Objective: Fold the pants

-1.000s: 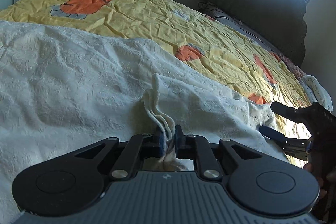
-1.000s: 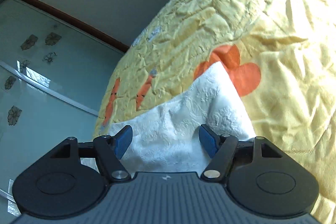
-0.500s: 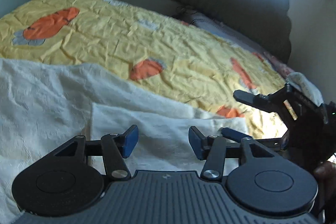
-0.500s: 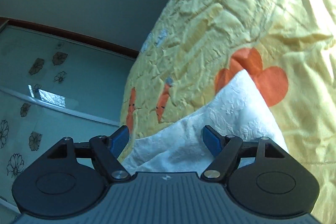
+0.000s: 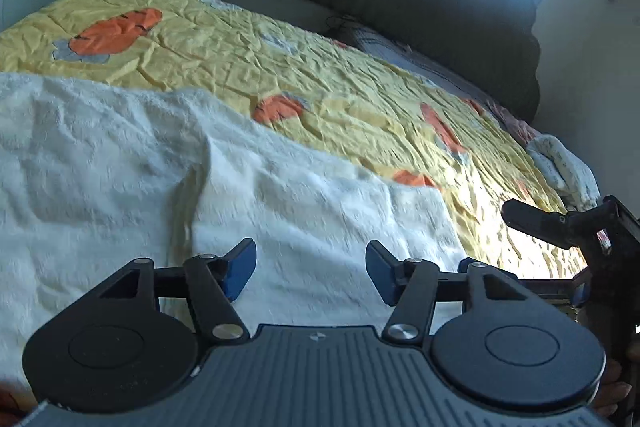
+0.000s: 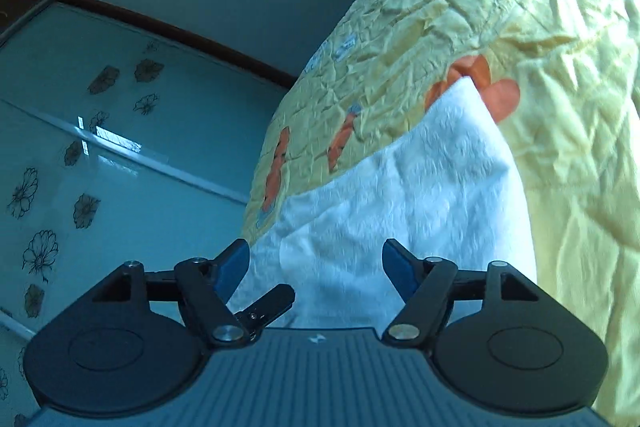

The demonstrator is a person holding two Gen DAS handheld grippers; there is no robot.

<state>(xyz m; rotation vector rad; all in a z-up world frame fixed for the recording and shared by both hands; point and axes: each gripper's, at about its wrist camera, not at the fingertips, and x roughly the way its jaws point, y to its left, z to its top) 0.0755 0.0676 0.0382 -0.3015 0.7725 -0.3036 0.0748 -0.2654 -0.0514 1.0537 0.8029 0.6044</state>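
Observation:
The white textured pants [image 5: 160,187] lie spread on the yellow bedspread [image 5: 320,87], with a folded layer on top toward the right. My left gripper [image 5: 311,267] is open and empty just above the folded layer. The right gripper shows at the right edge of the left wrist view [image 5: 560,247], open beside the pants' edge. In the right wrist view the pants [image 6: 400,195] lie ahead, ending in a corner over an orange print. My right gripper [image 6: 316,265] is open and empty above them. A black finger of the left gripper pokes in below it.
A dark headboard [image 5: 440,11] and window stand at the bed's far end. A small folded white cloth [image 5: 564,167] lies at the bed's right edge. A flower-patterned glass wardrobe door [image 6: 100,147] stands beyond the bed.
My left gripper let go of the bunched pants edge and opened; the fabric now lies flat as a folded layer. Both grippers have drawn back a little from the pants.

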